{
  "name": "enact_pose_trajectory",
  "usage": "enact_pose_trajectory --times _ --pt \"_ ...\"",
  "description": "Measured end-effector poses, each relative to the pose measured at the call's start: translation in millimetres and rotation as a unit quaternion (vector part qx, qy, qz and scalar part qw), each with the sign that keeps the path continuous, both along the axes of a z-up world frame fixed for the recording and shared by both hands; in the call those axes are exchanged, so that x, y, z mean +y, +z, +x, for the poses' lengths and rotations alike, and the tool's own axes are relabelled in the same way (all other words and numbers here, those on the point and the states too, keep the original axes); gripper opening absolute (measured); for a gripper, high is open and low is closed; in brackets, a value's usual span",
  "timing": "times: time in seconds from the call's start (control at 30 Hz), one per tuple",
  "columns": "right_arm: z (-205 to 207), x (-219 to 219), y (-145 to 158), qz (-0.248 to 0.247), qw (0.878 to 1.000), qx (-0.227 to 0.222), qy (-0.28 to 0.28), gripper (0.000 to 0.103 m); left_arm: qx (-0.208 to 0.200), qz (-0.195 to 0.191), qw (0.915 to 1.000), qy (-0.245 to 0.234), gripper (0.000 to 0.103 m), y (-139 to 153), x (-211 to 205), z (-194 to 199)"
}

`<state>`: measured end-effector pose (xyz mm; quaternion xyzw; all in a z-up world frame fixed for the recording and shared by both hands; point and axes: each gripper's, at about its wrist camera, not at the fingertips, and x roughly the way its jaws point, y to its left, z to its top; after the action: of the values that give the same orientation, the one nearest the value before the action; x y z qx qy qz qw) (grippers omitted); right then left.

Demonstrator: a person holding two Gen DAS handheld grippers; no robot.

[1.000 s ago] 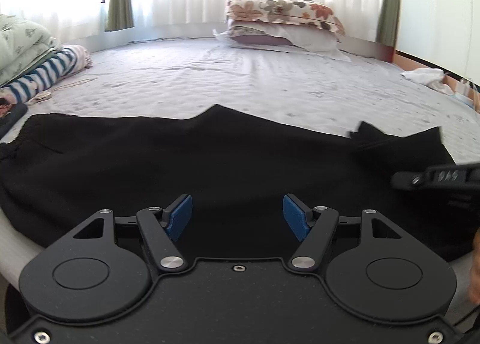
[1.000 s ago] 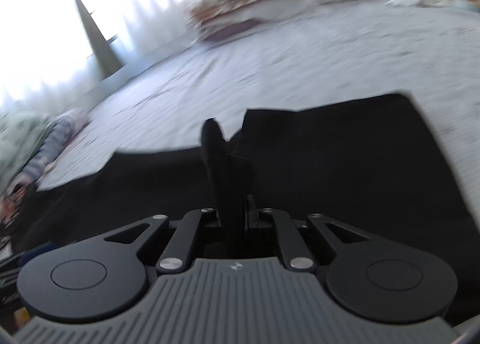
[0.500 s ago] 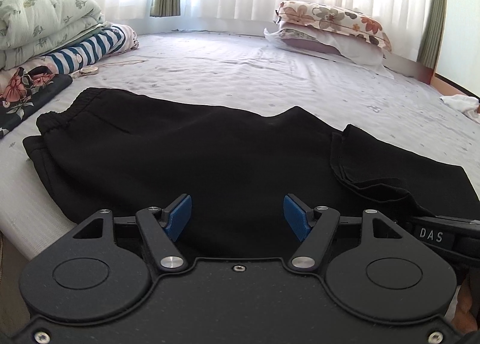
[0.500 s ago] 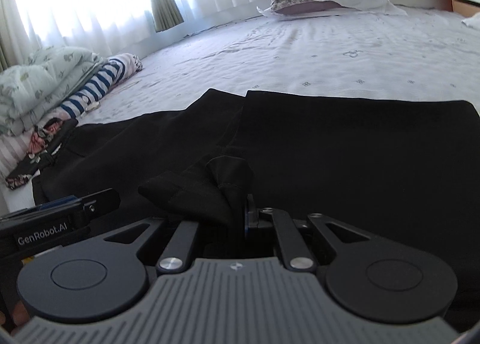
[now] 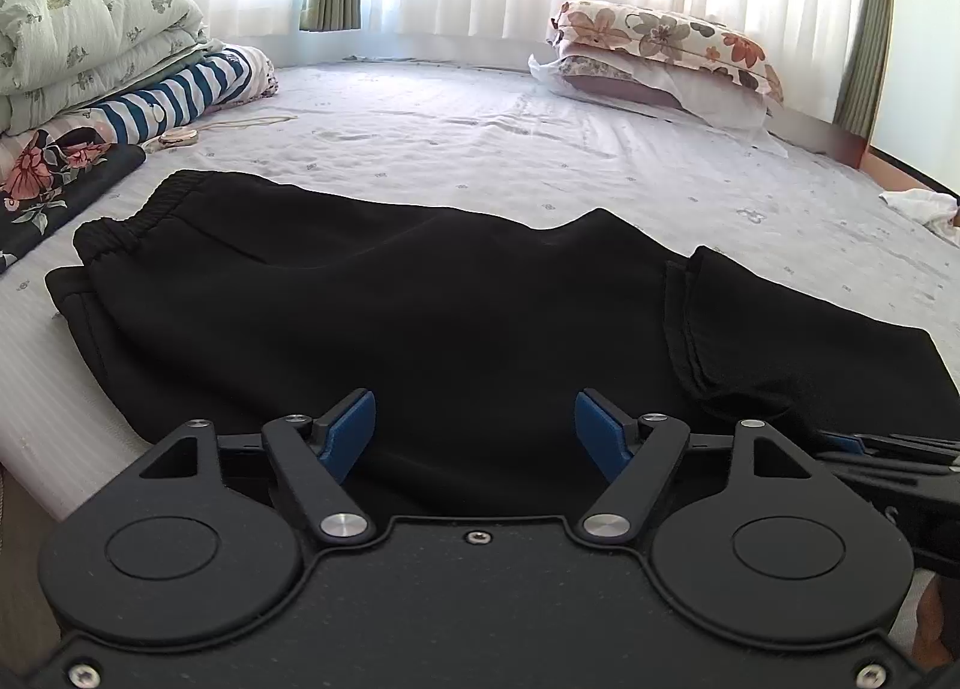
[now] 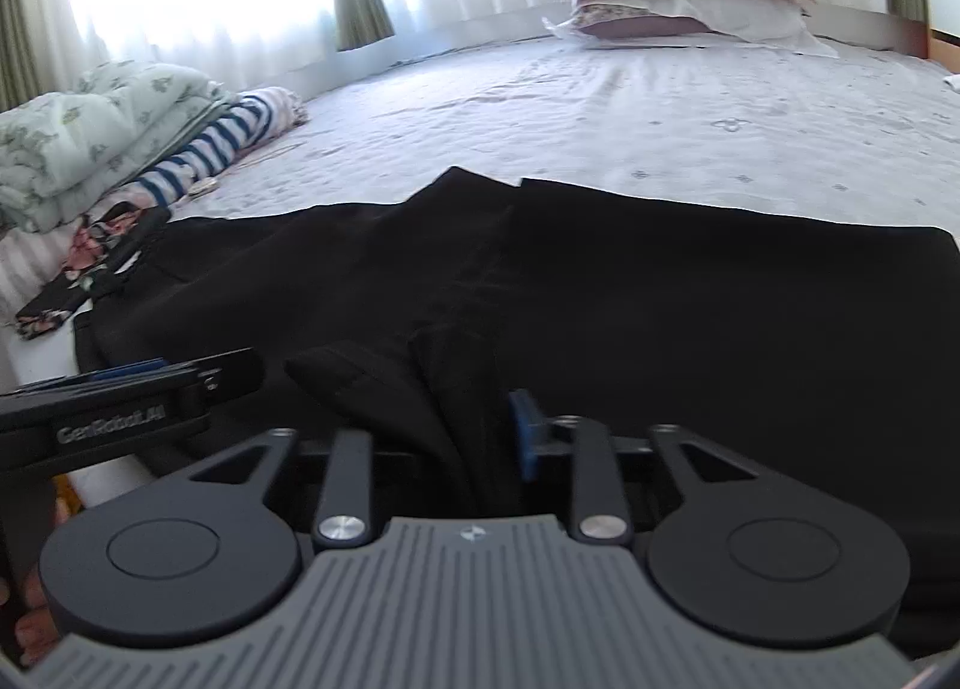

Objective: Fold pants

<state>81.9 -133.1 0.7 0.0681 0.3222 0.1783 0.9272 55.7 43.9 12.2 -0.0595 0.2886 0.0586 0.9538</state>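
Black pants lie flat across the near edge of the bed, elastic waistband at the left. A leg end is folded back over the right part. My left gripper is open and empty, low over the near edge of the pants. My right gripper holds a bunched fold of the pants' cloth between its fingers, jaws slightly parted, blue pad showing on the right. The pants spread ahead of it. Each gripper shows at the other view's edge.
The grey patterned bed sheet stretches beyond the pants. Folded quilt and striped clothes sit at the left with a dark floral cloth. Floral pillows lie at the far end. A white cloth lies far right.
My right gripper has lowered the pant leg end onto the pants and its jaws have eased apart slightly. The left gripper pulled back and rose, still open.
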Motion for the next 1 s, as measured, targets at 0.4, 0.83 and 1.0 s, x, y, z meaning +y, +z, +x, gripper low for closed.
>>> enact_pose_trajectory --times 0.4,0.83,1.0 --pt "-49.2 15.9 1.8 -0.062 0.993 -0.030 0.095 0.099 -0.006 -0.007 0.9998 0.015 0.081 2.1 17.3 -4.0" --pt "-78.2 -39.7 20.9 0.024 0.997 -0.079 -0.005 0.103 0.000 0.000 0.9999 0.014 0.085 3.7 15.3 -2.8" --pt "-64.4 -56.5 21.4 0.073 0.987 -0.104 -0.093 0.103 0.001 0.003 0.9988 0.048 0.088 7.5 37.4 0.2"
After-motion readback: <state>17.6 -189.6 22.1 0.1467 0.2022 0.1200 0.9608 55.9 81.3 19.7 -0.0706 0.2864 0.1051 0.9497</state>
